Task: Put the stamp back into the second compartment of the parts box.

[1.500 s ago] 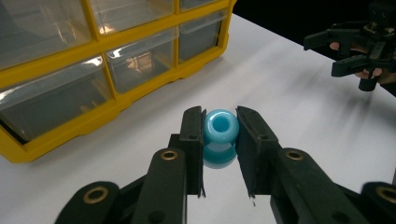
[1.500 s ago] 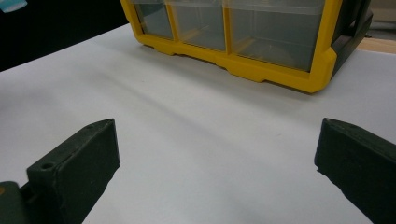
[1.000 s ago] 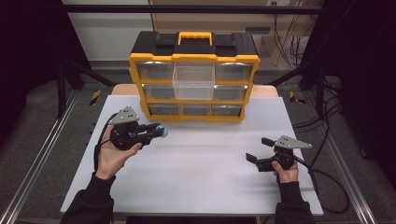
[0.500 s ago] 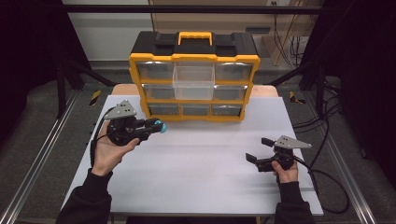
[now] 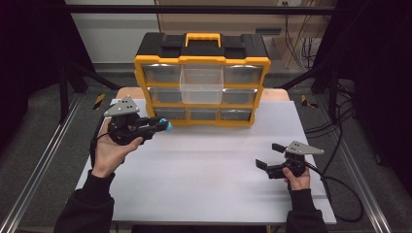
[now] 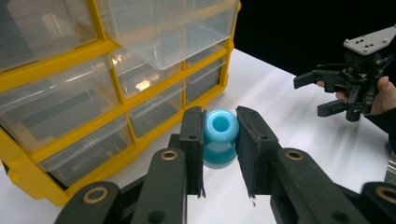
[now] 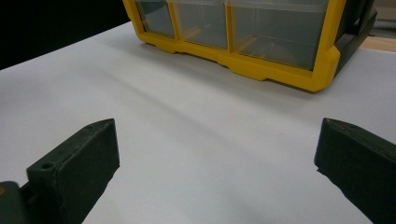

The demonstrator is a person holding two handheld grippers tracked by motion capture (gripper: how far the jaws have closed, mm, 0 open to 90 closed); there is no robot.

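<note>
Spool (image 6: 220, 136) sits clamped between my left gripper (image 5: 163, 126) jaws, now carried closer to the organizer (image 5: 201, 87), its pulled-out drawer (image 5: 201, 85) above. My right gripper (image 5: 271, 158) rests wide apart, empty.

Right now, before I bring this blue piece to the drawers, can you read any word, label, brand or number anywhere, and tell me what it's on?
None can be read.
Organiser: no label or brand shows on its yellow frame, black top or clear drawers.
Blue piece in the left gripper: plain, no marking.
Right gripper, with its grey plate: holes, no text.
White table: blank.
</note>
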